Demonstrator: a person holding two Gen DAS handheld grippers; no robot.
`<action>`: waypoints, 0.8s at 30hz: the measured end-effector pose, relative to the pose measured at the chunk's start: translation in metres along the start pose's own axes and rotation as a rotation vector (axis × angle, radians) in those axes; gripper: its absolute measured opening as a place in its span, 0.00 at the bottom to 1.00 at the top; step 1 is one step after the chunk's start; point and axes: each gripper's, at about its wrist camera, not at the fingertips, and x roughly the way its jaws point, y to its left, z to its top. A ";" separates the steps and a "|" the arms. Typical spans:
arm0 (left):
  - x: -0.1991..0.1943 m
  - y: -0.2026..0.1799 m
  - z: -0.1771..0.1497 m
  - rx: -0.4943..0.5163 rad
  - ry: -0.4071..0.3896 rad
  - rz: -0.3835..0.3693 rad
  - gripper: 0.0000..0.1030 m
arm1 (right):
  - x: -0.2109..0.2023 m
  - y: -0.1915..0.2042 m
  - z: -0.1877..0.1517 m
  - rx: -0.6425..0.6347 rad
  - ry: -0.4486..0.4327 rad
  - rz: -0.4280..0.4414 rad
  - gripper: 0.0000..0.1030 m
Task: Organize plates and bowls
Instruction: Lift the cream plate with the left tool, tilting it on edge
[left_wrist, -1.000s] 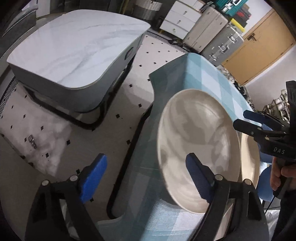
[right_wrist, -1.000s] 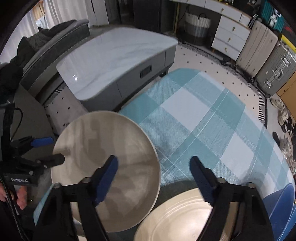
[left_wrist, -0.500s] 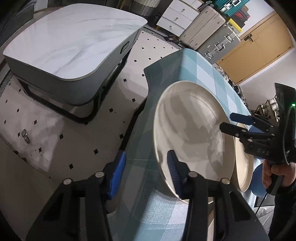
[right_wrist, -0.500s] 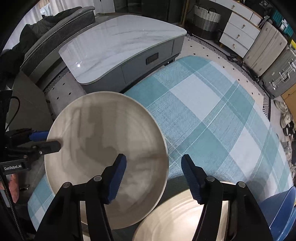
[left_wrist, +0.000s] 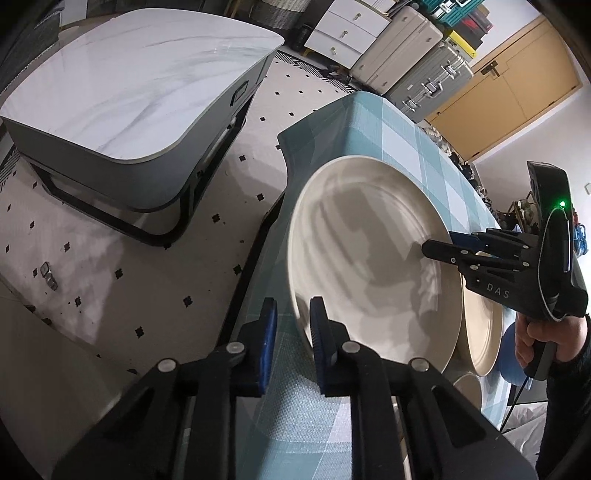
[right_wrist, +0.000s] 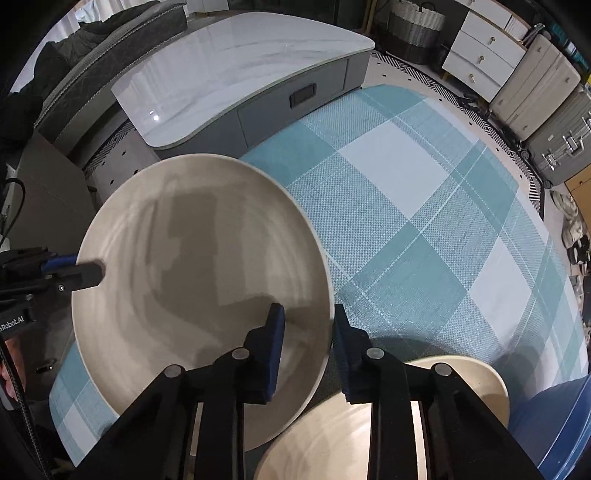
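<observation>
A large cream plate (left_wrist: 369, 251) (right_wrist: 203, 258) lies on the teal checked tablecloth (right_wrist: 406, 184), close to the table's edge. My left gripper (left_wrist: 294, 314) straddles the plate's near rim, jaws closing to a narrow gap with the rim pinched between the blue pads. In the right wrist view the left gripper (right_wrist: 85, 267) clamps the plate's left edge. My right gripper (right_wrist: 307, 317) straddles the opposite rim and is closing. One pad hangs over the plate's inside and the other sits just outside the rim, with a gap still showing. The right gripper (left_wrist: 437, 240) also appears across the plate in the left wrist view.
A second cream plate (right_wrist: 369, 435) lies beside the first, with a blue dish (right_wrist: 554, 424) beyond it. A marble-topped low table (left_wrist: 129, 81) stands on the floor past the table's edge. Suitcases (left_wrist: 424, 85) and white drawers (left_wrist: 343, 33) line the far wall.
Both pairs of jaws have narrowed from wide apart to close around the plate's rim. The right gripper has sunk towards the plate. The plate has not moved.
</observation>
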 end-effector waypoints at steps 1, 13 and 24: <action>0.000 0.000 0.000 -0.001 0.001 0.001 0.15 | 0.000 0.000 0.000 0.001 0.000 0.000 0.22; -0.003 -0.002 -0.002 -0.004 0.004 0.017 0.10 | -0.012 0.000 -0.001 0.027 -0.025 -0.008 0.08; -0.003 0.000 -0.004 -0.027 0.002 0.031 0.06 | -0.016 -0.005 -0.007 0.095 -0.022 0.042 0.06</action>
